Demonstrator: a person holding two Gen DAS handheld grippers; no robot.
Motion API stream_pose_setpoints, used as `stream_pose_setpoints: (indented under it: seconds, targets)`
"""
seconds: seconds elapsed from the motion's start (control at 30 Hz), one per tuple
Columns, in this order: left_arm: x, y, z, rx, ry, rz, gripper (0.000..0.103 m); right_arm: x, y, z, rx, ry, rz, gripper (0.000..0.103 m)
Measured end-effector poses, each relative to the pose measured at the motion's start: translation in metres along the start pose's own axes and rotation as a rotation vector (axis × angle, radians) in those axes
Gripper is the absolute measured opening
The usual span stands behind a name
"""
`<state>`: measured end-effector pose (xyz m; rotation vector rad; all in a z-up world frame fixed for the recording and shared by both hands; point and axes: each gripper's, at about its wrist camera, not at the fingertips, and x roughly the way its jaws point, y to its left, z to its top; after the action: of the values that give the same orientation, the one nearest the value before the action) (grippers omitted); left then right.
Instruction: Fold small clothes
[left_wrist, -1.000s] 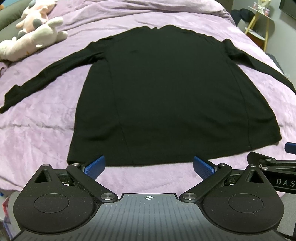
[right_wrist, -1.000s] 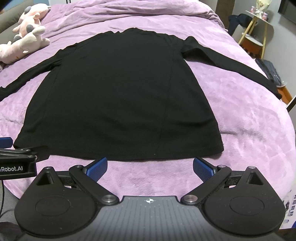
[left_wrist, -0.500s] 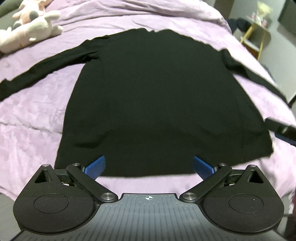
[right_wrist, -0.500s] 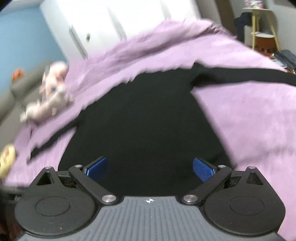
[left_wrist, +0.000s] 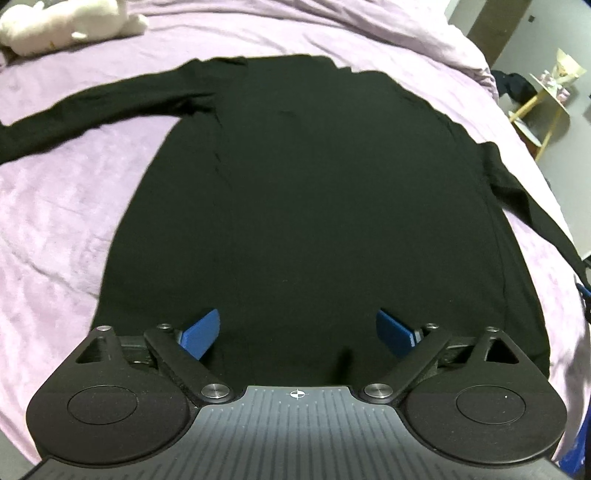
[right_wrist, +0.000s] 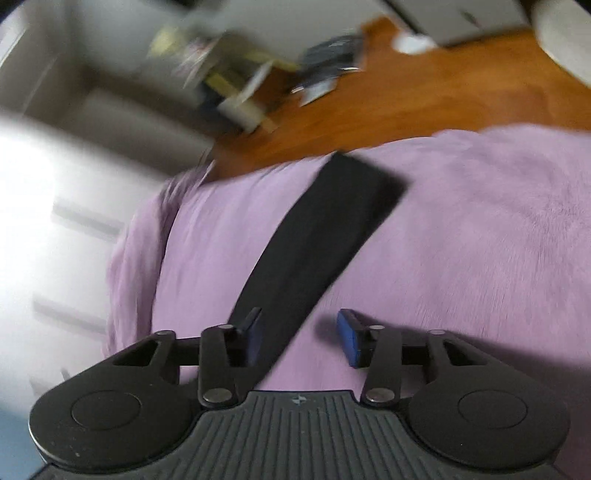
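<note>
A black long-sleeved top (left_wrist: 325, 206) lies flat on the purple bedspread (left_wrist: 74, 229), hem toward me, sleeves spread to both sides. My left gripper (left_wrist: 298, 332) is open and empty, its blue fingertips just above the hem. In the blurred right wrist view, the top's right sleeve (right_wrist: 325, 229) runs diagonally across the bedspread (right_wrist: 480, 240) to its cuff near the bed edge. My right gripper (right_wrist: 301, 336) is open, narrower than before, hovering over the sleeve, which passes beside its left fingertip. It holds nothing.
A white plush toy (left_wrist: 70, 26) lies at the bed's far left. A yellow-legged side table (left_wrist: 546, 96) stands beyond the bed's right side. In the right wrist view a wooden floor (right_wrist: 424, 96) with blurred clutter lies beyond the bed edge.
My left gripper moved forward over the hem. My right gripper swung right and away from the top's body to the right sleeve, and its jaws narrowed.
</note>
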<state>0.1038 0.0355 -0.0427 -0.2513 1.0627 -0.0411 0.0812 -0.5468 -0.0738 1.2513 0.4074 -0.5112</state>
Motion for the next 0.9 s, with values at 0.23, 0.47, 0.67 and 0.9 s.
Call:
stream_pose_setpoints:
  seconds: [0.23, 0.47, 0.67, 0.9]
  targets:
    - [0.013, 0.001, 0.008, 0.008, 0.010, 0.023, 0.094, 0.037, -0.016, 0.015, 0.065, -0.087, -0.027, 0.003]
    - [0.008, 0.013, 0.029, 0.000, -0.053, 0.024, 0.094, 0.015, 0.113, -0.038, -0.570, -0.144, 0.035, 0.002]
    - [-0.002, 0.012, 0.059, -0.010, -0.143, -0.033, 0.094, -0.001, 0.204, -0.201, -1.121, 0.230, 0.422, 0.014]
    - [0.027, -0.010, 0.096, 0.037, -0.158, -0.155, 0.094, 0.003, 0.167, -0.262, -1.146, 0.427, 0.288, 0.037]
